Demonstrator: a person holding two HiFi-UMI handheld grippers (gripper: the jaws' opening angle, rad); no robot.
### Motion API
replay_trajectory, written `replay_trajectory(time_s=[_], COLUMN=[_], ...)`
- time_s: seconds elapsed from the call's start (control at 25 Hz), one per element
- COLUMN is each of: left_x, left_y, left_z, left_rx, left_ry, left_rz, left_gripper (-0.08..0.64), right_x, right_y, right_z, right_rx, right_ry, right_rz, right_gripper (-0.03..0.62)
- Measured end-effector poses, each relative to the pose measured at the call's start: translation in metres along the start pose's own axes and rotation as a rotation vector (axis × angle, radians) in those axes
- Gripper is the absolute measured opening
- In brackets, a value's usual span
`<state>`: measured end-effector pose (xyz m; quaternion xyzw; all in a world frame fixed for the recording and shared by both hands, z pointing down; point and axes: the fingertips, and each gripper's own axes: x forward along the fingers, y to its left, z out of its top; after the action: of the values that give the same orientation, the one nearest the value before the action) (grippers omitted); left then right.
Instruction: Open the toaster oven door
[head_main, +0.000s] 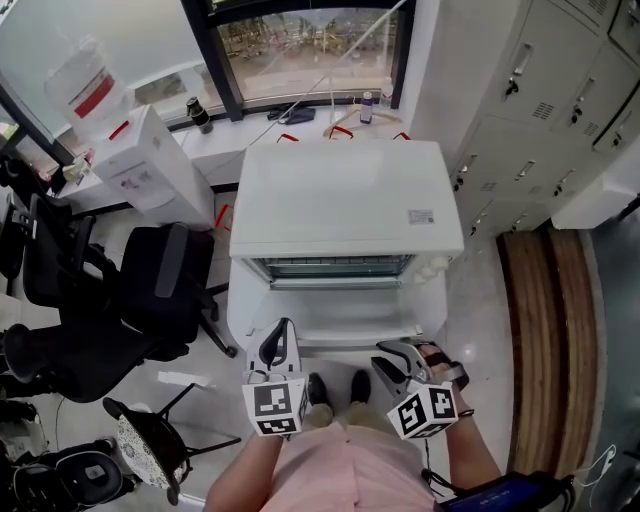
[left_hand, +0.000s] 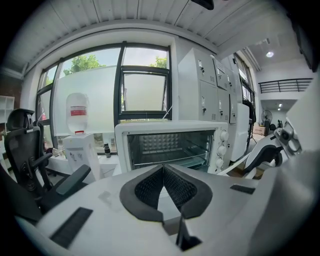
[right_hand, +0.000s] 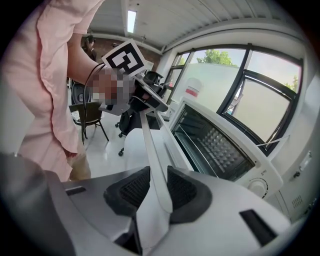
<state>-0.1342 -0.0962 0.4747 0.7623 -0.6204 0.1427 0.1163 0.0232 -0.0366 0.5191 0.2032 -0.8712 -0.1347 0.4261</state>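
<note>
Currently the right gripper (right_hand: 158, 176) fingers (right_hand: 183, 190) pinch the thin white handle (right_hand: 149, 142) of the door (head_main: 345, 320), which lies dropped open in front of the toaster oven (head_main: 345, 200). Nearby, the left gripper (left_hand: 161, 172) has its fingers closed, empty. Handle looks rigid, smooth, probably slippery; door hinged and light. Best hold: mid-bar.

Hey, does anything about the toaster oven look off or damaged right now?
Nothing stands out. The toaster oven sits square, its door lies open with no visible damage, and the right gripper is closed on the door handle.
</note>
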Motion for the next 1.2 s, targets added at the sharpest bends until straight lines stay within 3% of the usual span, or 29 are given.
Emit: replay_trajectory(time_s=[0.24,0.32,0.48,0.64,0.8,1.2], left_x=[0.000,0.000,0.000,-0.002,-0.003,-0.003], left_y=[0.002,0.002,0.001,0.001,0.001,0.001], left_z=[-0.004,-0.004,-0.004,-0.006,-0.004,-0.006], left_rx=[-0.014,-0.009,-0.008,-0.009,-0.008,0.003], left_ry=[0.002,0.003,0.005,0.004,0.005,0.000], left_rz=[-0.005,-0.006,-0.011,-0.004,-0.005,0.005], left_gripper=[0.014,0.014,0.014,0.014,0.014,0.014], right_x=[-0.008,-0.016,-0.033,-0.034,-0.030,-0.021], right_y=[0.007,-0.001,-0.042,-0.074,-0.079,-0.070], right_z=[0.013,0.024,0.034,0.021,0.007,-0.003], right_rx=[0.221,0.306,0.581,0.772,0.778,0.754], right_ry=[-0.132,-0.200,-0.309,-0.275,-0.197,-0.138], right_rz=[0.145,0.150,0.053,-0.085,-0.146,-0.139], right_gripper=[0.136,0.130,0.002,0.000,0.000,0.000])
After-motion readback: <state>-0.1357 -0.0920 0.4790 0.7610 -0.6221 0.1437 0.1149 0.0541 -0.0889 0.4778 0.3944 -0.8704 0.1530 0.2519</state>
